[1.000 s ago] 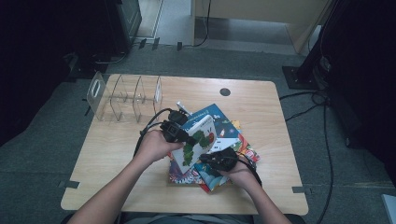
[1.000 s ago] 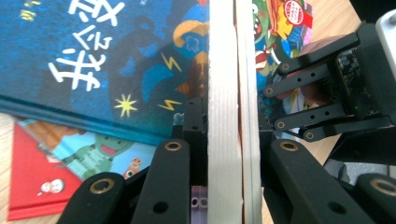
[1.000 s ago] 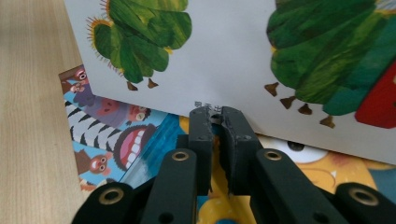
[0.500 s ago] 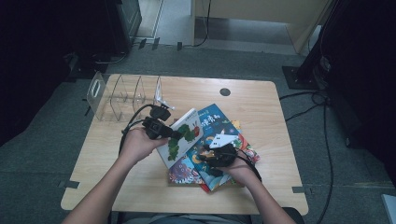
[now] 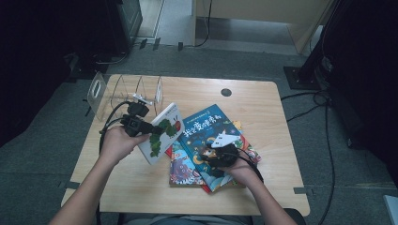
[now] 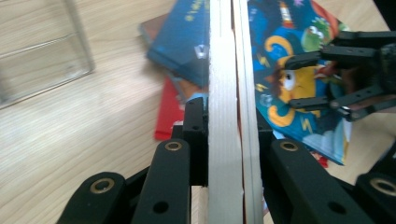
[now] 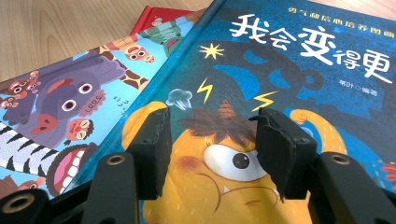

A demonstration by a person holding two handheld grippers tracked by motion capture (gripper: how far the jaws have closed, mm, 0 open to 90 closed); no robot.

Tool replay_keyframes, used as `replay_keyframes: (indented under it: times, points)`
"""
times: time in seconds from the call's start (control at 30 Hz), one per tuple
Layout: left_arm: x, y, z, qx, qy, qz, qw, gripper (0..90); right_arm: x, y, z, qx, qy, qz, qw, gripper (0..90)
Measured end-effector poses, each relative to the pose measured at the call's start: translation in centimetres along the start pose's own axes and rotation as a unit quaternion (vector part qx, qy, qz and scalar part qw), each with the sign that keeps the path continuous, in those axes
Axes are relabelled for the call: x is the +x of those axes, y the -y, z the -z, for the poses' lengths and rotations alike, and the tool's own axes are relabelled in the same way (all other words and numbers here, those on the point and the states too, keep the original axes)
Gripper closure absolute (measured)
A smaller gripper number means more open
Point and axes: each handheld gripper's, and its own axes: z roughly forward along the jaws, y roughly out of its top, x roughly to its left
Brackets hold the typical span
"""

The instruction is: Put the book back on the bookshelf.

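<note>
One caterpillar book (image 5: pixel 162 134) clamped edge-on in left gripper (image 5: pixel 149 128), lifted just ahead of wire rack (image 5: pixel 124 91). Right gripper (image 5: pixel 212 157) spread, empty, pressing blue monster book (image 5: pixel 213 136) below. Likely racking: keep book upright, align with slot, steady stack.

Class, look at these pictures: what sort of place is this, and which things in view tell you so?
Probably a lab or studio set up for recording, not a home: a lone wooden table on grey carpet, tape marks on the floor, cables, dark equipment around. Picture books and a clear rack look like props.
</note>
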Motion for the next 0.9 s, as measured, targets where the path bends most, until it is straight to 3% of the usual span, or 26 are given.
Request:
replay_keyframes:
  times: [0.33, 0.47, 0.67, 0.9]
  points:
    - [2.4, 1.4, 0.9, 0.003, -0.021, 0.042, 0.9989, 77.1, 0.0, 0.0, 0.0, 0.001, -0.001, -0.004, 1.0, 44.7]
    - [3.3, 1.9, 1.3, 0.002, -0.041, 0.058, 0.9975, 77.1, 0.0, 0.0, 0.0, 0.001, -0.001, -0.003, 1.0, 44.7]
    - [4.4, 2.4, 1.9, 0.005, -0.053, 0.08, 0.9954, 77.1, 0.0, 0.0, 0.0, 0.001, -0.001, -0.003, 1.0, 44.6]
    - [5.8, 2.6, 1.9, -0.009, -0.063, 0.112, 0.9917, 77.0, 0.0, 0.0, 0.0, 0.001, 0.0, -0.003, 1.0, 44.7]
